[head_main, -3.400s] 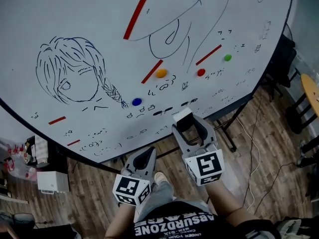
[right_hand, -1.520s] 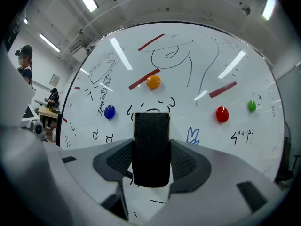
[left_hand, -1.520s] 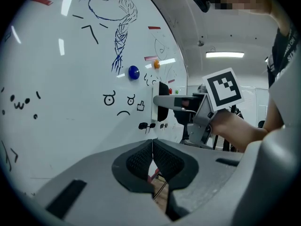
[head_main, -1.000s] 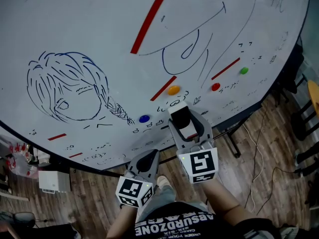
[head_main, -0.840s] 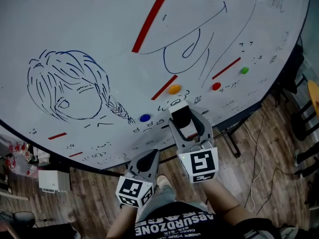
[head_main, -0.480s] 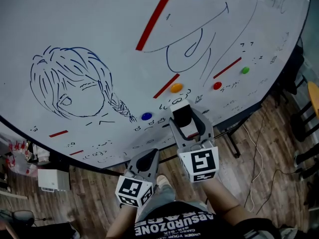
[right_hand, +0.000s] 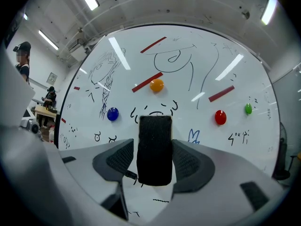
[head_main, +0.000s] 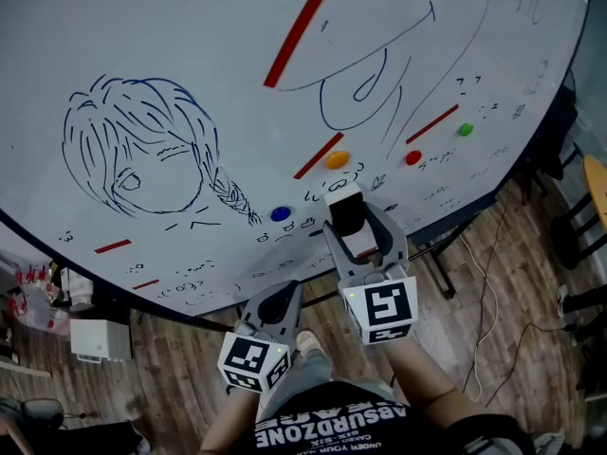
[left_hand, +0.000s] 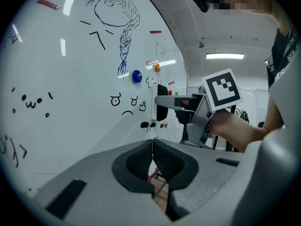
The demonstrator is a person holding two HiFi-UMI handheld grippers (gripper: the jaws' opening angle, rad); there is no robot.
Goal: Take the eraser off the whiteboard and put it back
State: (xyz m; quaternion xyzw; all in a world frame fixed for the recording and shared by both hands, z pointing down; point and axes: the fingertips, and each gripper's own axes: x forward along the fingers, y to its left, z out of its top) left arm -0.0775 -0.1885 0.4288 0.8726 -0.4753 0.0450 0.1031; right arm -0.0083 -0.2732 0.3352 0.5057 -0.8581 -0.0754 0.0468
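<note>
The eraser (head_main: 347, 218), a black felt block with a white back, stands upright between the jaws of my right gripper (head_main: 353, 227), which is shut on its sides. In the right gripper view the eraser (right_hand: 154, 131) fills the gap of that gripper (right_hand: 153, 147), in front of the whiteboard (right_hand: 188, 46). The left gripper view shows the eraser (left_hand: 162, 109) right at the whiteboard (left_hand: 56, 79), and I cannot tell if it touches. My left gripper (head_main: 277, 300) hangs lower left, below the board's edge. Its pads (left_hand: 141, 161) meet on nothing.
Blue (head_main: 280, 213), orange (head_main: 337, 159), red (head_main: 413, 157) and green (head_main: 465, 129) magnets sit on the whiteboard (head_main: 190, 45) around the eraser, among red strips and pen drawings. Below are the board's stand, a wooden floor with cables (head_main: 484, 282), and a white box (head_main: 95, 339).
Since the earliest frame my right gripper has carried the eraser up from below the scribbles to the board near the orange magnet. Over the last second both grippers hardly moved.
</note>
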